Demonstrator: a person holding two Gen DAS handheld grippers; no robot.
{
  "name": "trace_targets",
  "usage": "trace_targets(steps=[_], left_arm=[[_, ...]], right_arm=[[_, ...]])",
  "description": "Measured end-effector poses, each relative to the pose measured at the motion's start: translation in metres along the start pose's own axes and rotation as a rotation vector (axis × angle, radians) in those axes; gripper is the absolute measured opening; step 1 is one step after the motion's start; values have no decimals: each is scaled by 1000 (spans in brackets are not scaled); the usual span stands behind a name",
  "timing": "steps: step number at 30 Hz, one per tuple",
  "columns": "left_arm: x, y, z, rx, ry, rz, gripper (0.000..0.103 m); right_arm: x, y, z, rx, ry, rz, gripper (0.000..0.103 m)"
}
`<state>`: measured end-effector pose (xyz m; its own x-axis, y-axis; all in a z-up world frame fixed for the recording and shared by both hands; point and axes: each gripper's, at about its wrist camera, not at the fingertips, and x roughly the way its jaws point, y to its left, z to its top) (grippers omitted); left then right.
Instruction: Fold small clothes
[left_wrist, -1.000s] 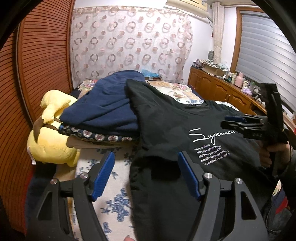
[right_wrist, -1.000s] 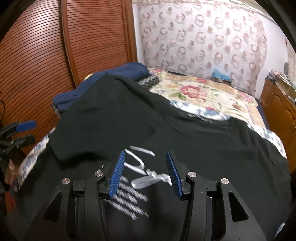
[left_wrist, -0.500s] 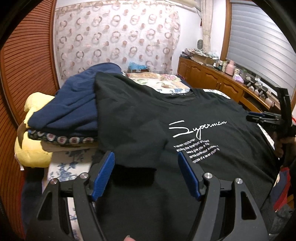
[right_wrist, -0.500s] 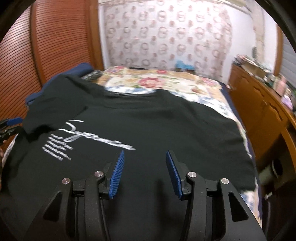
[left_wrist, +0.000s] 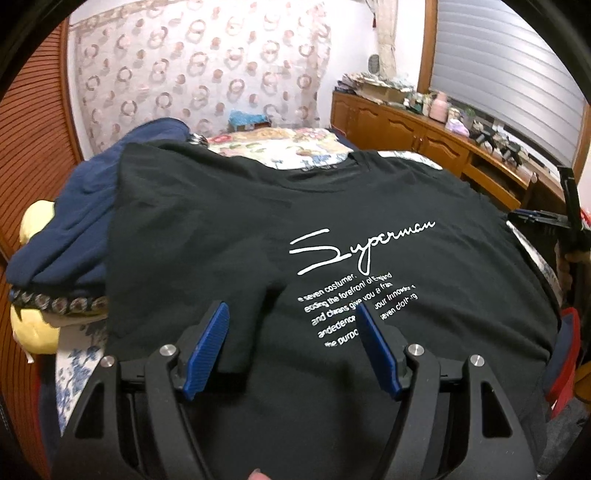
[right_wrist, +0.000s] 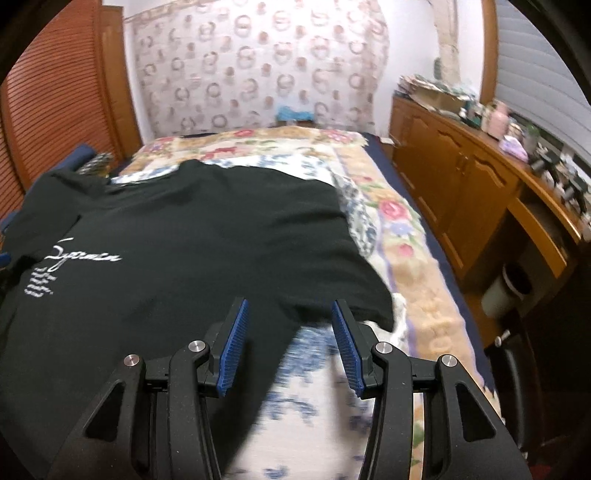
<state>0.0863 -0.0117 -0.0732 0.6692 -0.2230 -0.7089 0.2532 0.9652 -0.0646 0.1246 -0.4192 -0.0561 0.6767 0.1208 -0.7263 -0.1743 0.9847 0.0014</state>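
A black cotton T-shirt with white script print (left_wrist: 332, 229) lies spread flat on the floral-quilted bed (right_wrist: 402, 236). My left gripper (left_wrist: 291, 336) and right gripper (right_wrist: 288, 339) hover released over its sleeves. Next, I judge, each sleeve needs gripping for folding inward.

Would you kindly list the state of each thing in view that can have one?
Black T-shirt: spread flat, print up, unfolded.
Left hand-held gripper: open above the shirt, holding nothing.
Right hand-held gripper: open over the shirt's sleeve edge, holding nothing.
Navy garment: heaped beside the shirt.
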Motion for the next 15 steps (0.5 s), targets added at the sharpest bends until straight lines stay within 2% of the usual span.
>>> trace_targets(steps=[4,9,15], left_arm=[[15,-2,2,14,48,-6,71],[21,-4,4,22,68,3,71],[29,-3,4,17,88,12,71]], right_arm=[[2,-22,-3,37,12,-22,47],[10,-41,-3,83,39,-23,47],[19,-55,2,130,79,31,47]])
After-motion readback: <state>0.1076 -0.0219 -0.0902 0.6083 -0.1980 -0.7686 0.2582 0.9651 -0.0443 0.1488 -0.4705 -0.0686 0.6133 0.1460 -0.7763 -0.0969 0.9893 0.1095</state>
